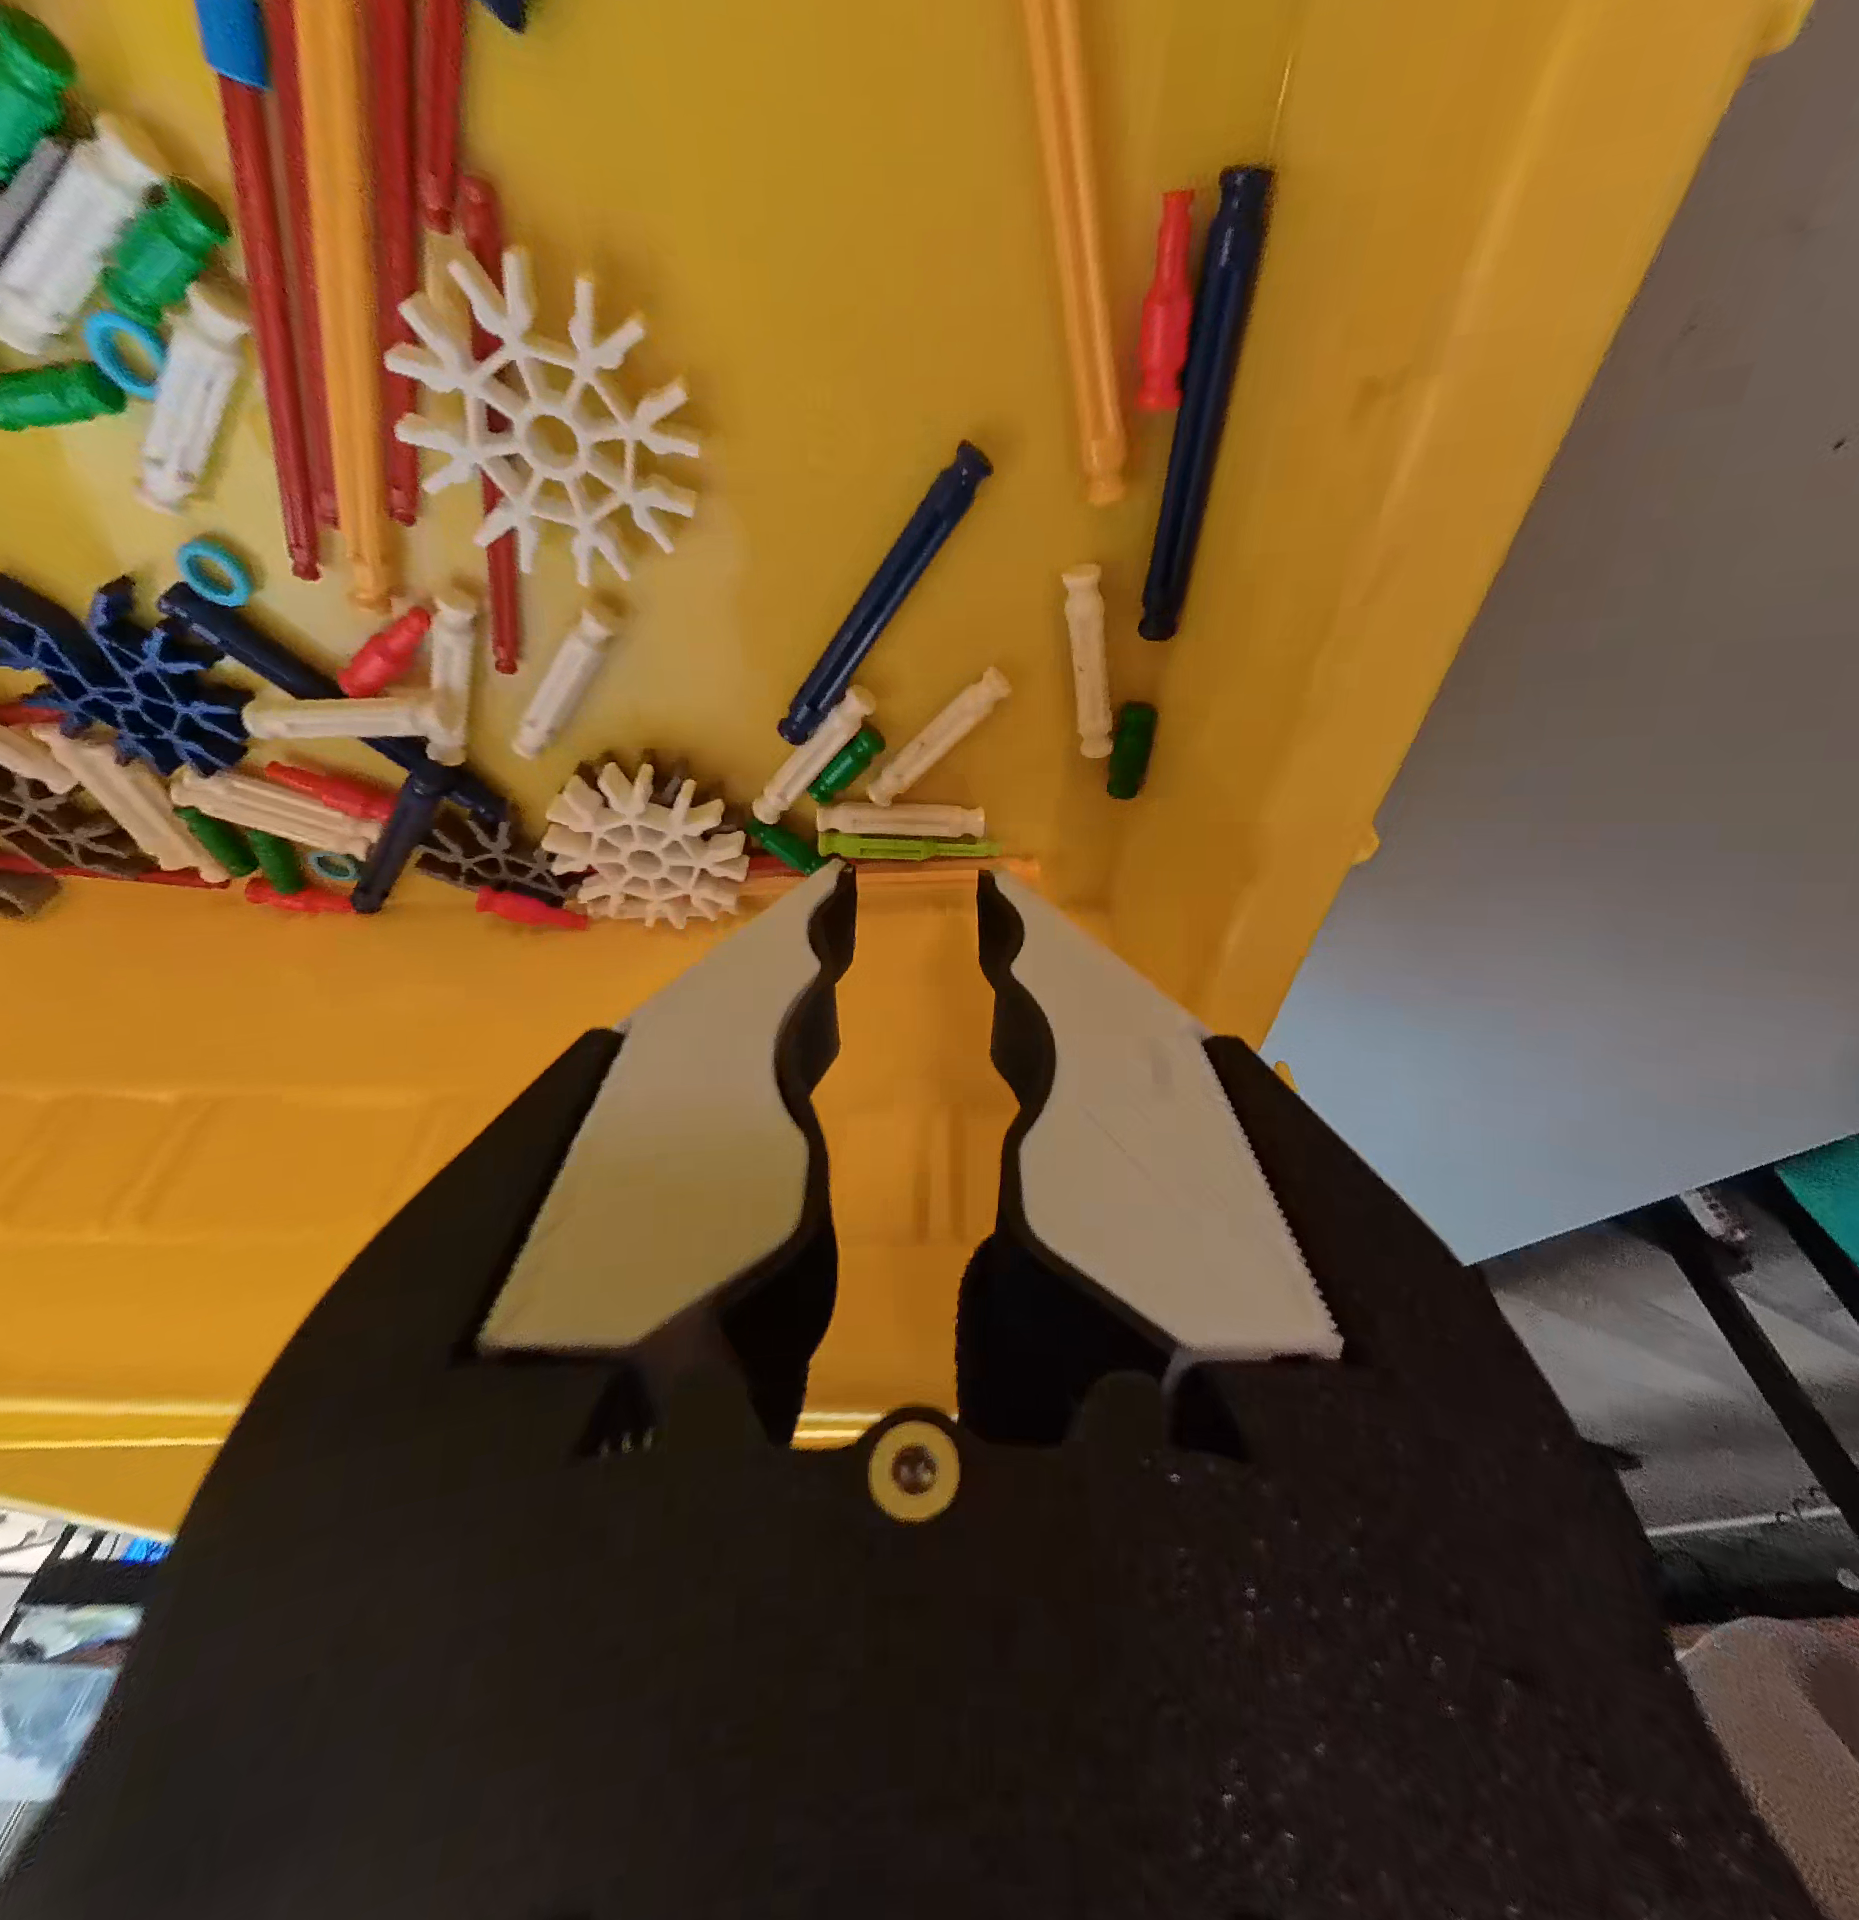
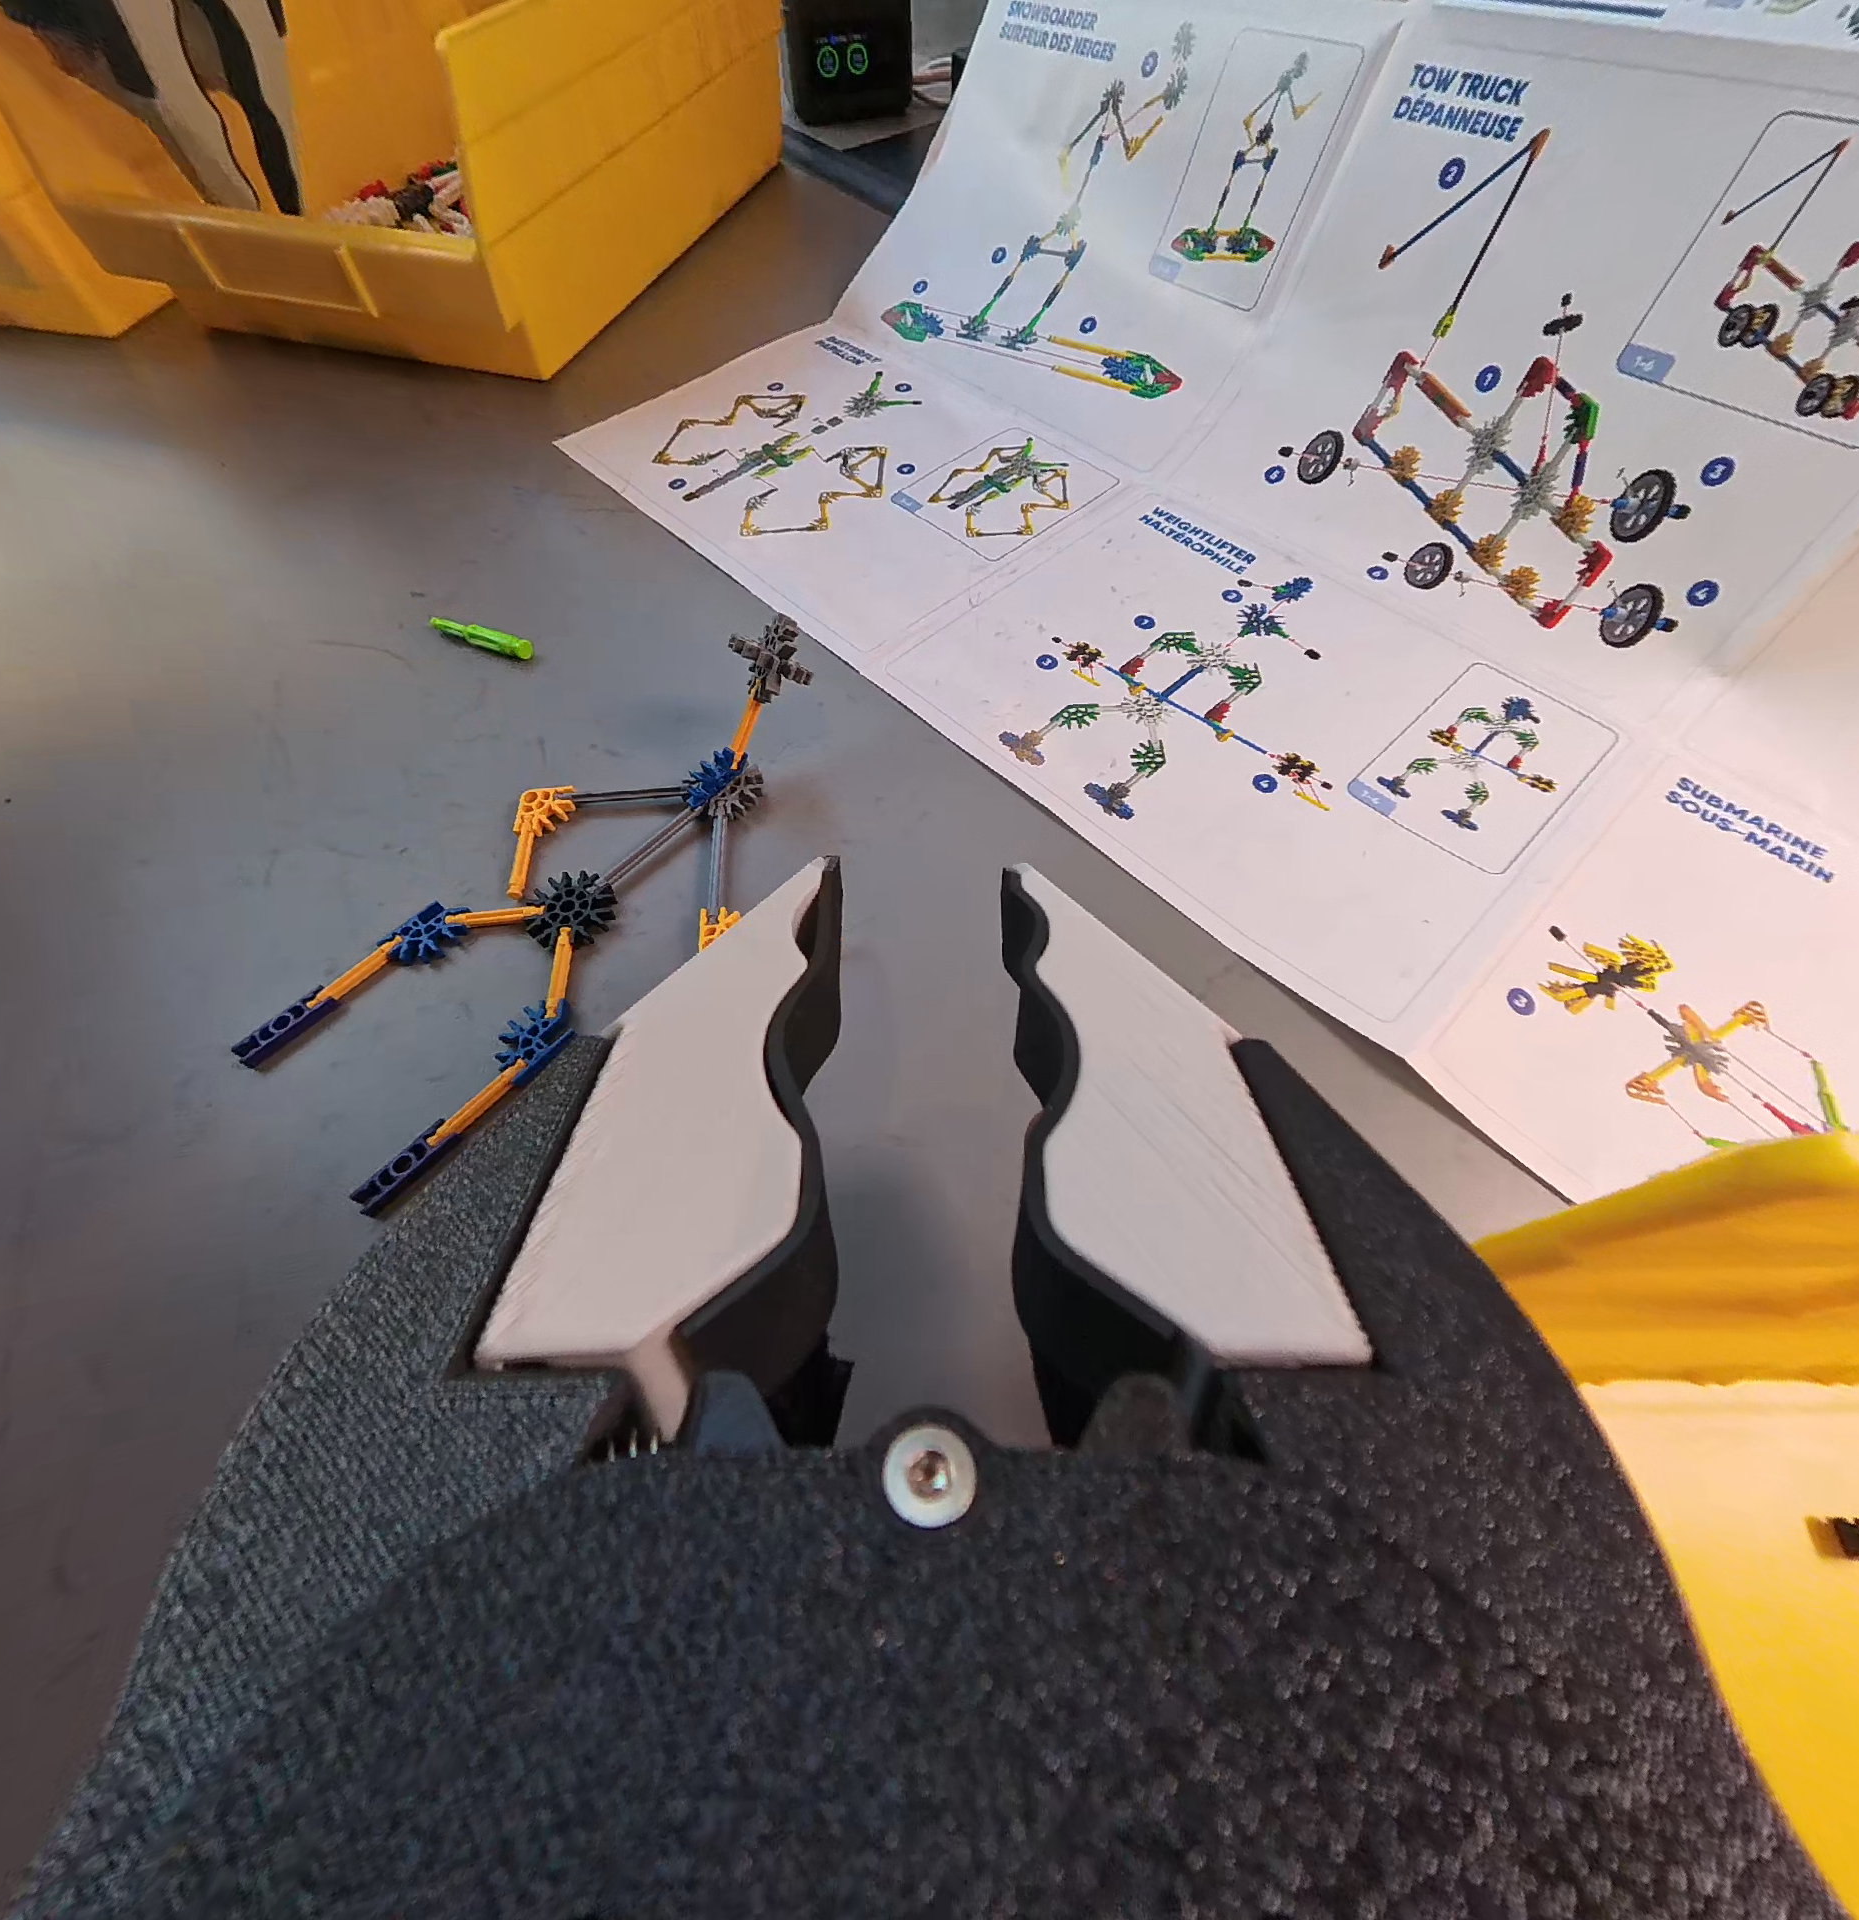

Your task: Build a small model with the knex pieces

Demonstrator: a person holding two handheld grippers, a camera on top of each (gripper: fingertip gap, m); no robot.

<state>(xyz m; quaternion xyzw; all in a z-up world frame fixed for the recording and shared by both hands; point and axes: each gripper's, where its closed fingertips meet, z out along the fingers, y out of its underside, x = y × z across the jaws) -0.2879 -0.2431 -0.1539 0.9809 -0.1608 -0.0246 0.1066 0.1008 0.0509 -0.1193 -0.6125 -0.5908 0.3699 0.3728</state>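
Note:
My left gripper [image 1: 912,881] is open and empty, inside a yellow bin [image 1: 904,260]. Its tips sit just below a lime-green rod [image 1: 904,848] and a cream rod [image 1: 899,819] at the bin's near wall. A small white snowflake connector [image 1: 646,844] lies just left of the tips, a large white one [image 1: 546,431] farther up. My right gripper [image 2: 920,883] is open and empty above a grey table [image 2: 229,499]. A half-built figure of orange rods with blue and black connectors [image 2: 572,904] lies just left of its left finger. A loose lime-green rod [image 2: 481,636] lies farther off.
The bin holds several red, orange, navy, cream and green rods and blue rings [image 1: 216,574]. A folded instruction sheet [image 2: 1320,520] covers the table's right side. Yellow bins [image 2: 468,208] stand at the back left; another yellow bin edge [image 2: 1683,1299] is at the right. About 50 cm separates my left fingertips from my right. The right gripper is farther from the small white snowflake connector [image 1: 646,844], some 50 cm, than the left, some 4 cm.

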